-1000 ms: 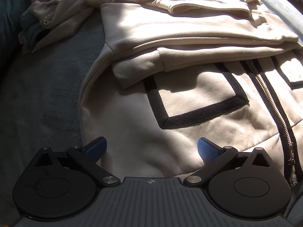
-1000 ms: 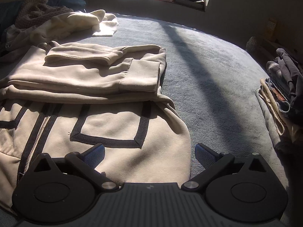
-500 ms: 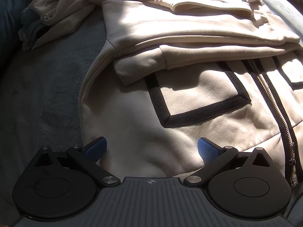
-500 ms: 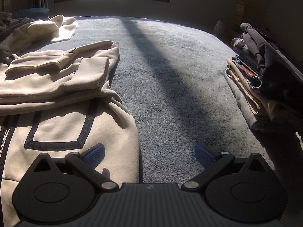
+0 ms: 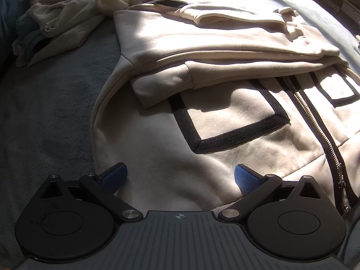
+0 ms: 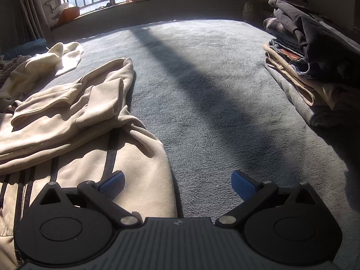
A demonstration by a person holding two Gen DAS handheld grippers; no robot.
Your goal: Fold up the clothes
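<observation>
A grey blanket covered the surface, and on it the cream zip jacket lay flat, sleeves folded across its chest, its zipper running away from the cameras. The hem sat directly beneath the left gripper, which gaped wide and empty; the right gripper, equally spread and empty, straddled the hem's right corner (half over bare blanket). A folded stack stood well apart to the right, unfolded garments far left; nothing blocked the hem.

I see my left gripper wide open over a cream zip-up jacket with black trim, lying on a grey-blue fuzzy blanket.
</observation>
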